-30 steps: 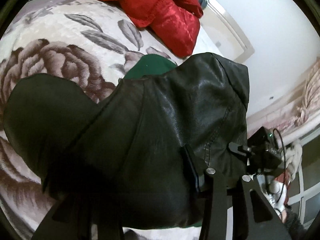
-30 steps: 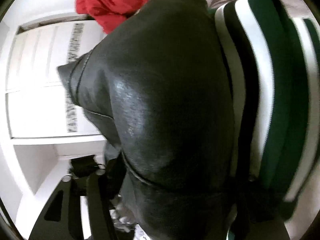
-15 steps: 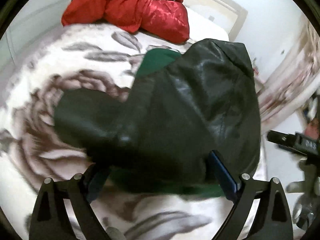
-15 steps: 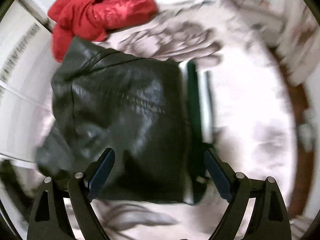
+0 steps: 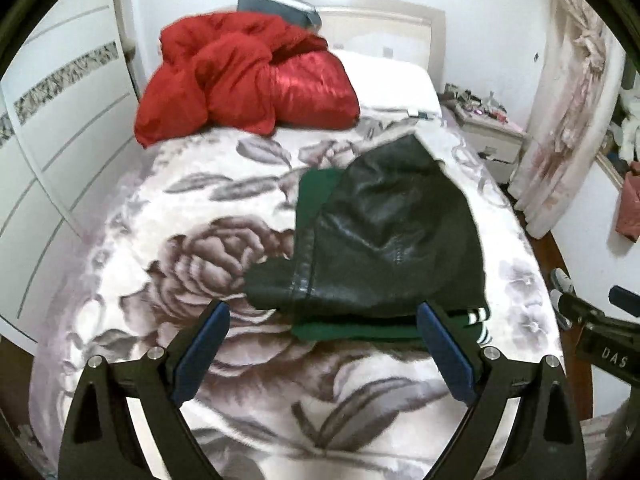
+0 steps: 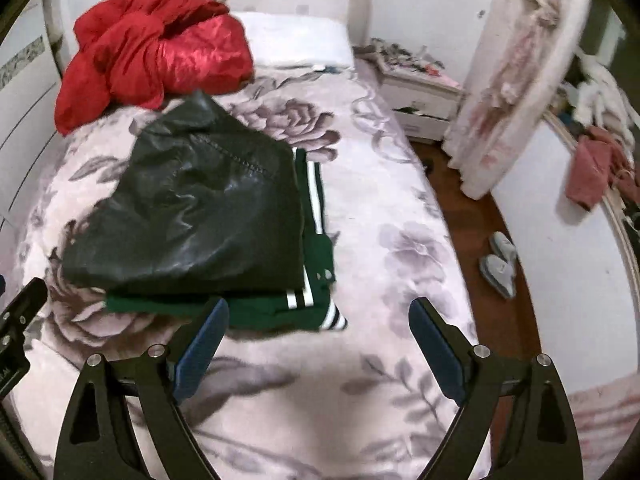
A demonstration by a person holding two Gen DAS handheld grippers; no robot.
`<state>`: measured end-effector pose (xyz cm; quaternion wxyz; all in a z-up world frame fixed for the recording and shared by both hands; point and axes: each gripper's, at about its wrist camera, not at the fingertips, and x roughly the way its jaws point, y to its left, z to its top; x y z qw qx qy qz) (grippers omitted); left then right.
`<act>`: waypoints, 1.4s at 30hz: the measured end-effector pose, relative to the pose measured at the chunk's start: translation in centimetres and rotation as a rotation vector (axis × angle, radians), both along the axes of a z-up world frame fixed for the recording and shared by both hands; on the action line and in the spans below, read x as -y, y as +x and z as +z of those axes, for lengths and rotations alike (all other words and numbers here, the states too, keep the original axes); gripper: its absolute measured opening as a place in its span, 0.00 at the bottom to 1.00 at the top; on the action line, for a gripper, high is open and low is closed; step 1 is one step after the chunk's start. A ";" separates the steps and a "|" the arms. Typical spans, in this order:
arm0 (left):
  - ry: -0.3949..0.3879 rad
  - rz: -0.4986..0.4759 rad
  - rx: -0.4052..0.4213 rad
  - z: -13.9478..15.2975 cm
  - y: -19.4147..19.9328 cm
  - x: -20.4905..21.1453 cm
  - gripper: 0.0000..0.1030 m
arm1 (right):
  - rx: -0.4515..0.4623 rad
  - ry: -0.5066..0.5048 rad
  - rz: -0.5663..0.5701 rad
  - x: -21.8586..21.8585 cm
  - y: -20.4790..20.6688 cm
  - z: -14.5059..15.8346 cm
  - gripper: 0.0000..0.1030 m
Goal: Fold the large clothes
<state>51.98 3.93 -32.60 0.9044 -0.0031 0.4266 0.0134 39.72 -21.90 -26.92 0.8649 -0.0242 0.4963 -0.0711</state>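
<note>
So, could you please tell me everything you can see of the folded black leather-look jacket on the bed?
The folded black leather-look jacket is a glossy, creased bundle with visible stitched seams, lying flat and roughly trapezoid on the floral bedspread. Green knit fabric with white stripes shows beneath it along its near edge and one side; whether that is part of the jacket cannot be told. One corner points toward the crumpled red garment without clearly touching it. Both open tongs, left and right, sit apart from it.
</note>
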 end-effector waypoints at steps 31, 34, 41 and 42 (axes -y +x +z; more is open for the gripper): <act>-0.034 -0.017 0.147 27.2 -26.6 4.0 0.93 | 0.252 -0.002 0.012 2.0 -35.0 36.6 0.91; -0.022 -0.008 0.172 28.3 -27.7 3.9 0.93 | 0.274 -0.011 0.019 2.2 -36.5 38.1 0.91; -0.008 -0.010 0.180 28.9 -28.9 3.9 0.95 | 0.289 -0.022 0.043 2.1 -38.1 39.6 0.92; -0.011 -0.009 0.182 28.9 -29.0 4.0 0.95 | 0.290 -0.018 0.046 2.1 -38.2 39.6 0.92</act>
